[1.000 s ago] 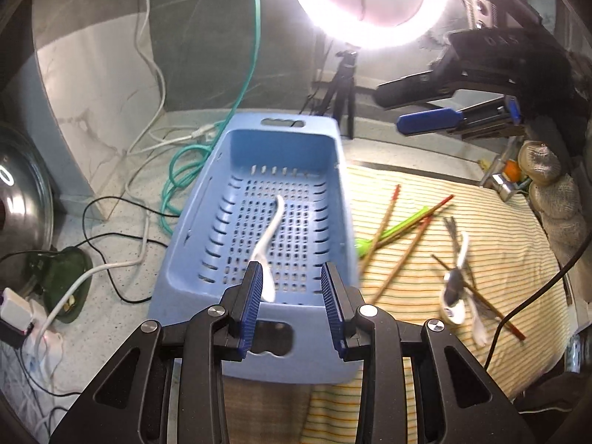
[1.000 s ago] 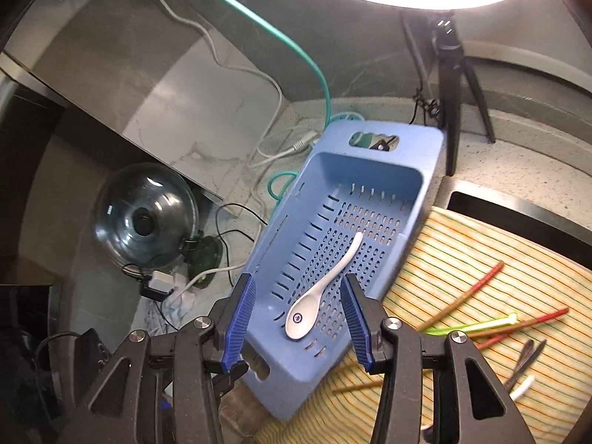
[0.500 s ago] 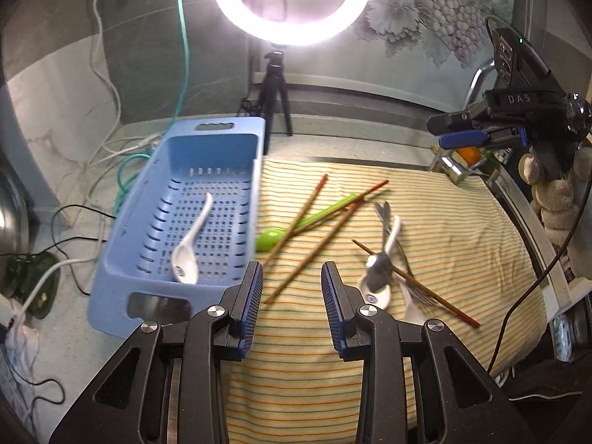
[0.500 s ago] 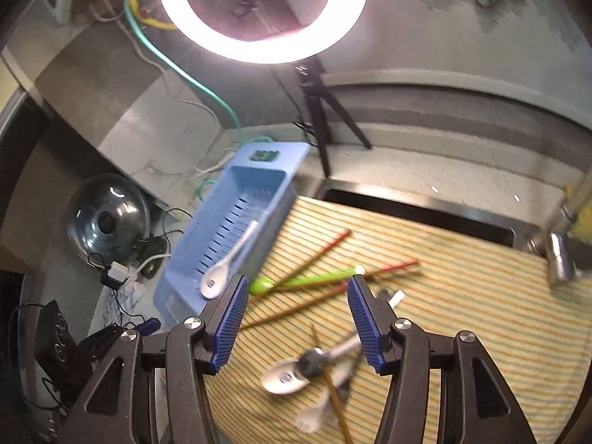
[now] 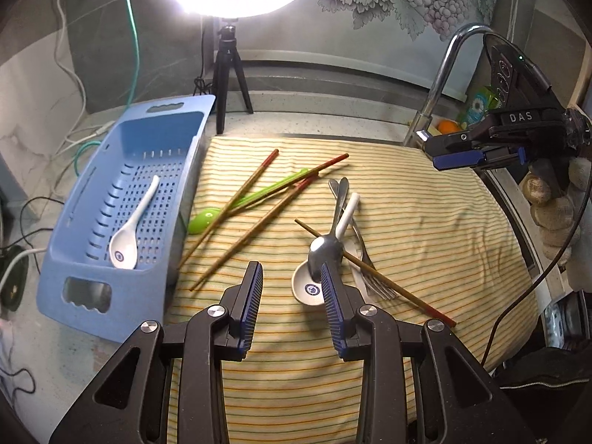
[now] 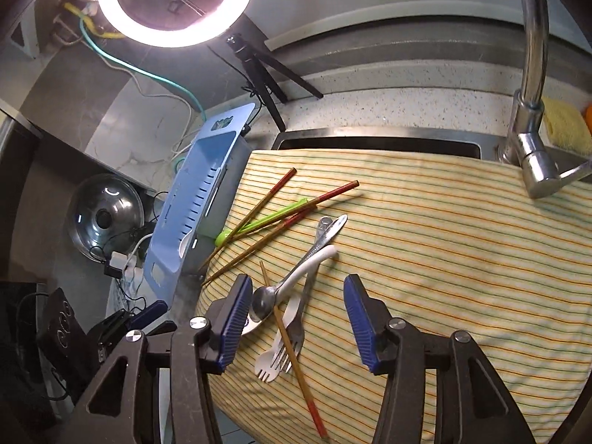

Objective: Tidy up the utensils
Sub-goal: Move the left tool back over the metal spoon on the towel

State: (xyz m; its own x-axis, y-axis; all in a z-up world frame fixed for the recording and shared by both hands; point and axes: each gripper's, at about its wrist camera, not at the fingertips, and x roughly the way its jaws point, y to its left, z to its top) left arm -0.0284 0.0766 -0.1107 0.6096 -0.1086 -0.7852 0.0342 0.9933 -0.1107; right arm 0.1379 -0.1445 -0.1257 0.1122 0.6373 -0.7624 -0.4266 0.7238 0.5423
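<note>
Both claws have moved from above the blue basket (image 5: 122,199) to the striped cloth (image 5: 425,222). The left claw (image 5: 292,307) is released and empty beside the metal spoon (image 5: 325,255). The right claw (image 6: 296,325) is closing, unclenched, around the cutlery pile (image 6: 292,307). One white spoon (image 5: 127,240) lies in the basket.

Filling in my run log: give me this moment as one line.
basket: one white spoon inside | cloth: chopsticks, spoons, forks loose | left gripper: empty | right gripper: closing, nothing gripped

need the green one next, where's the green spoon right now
In the left wrist view, the green spoon lies on the striped cloth beside the blue basket, under crossed chopsticks.
</note>
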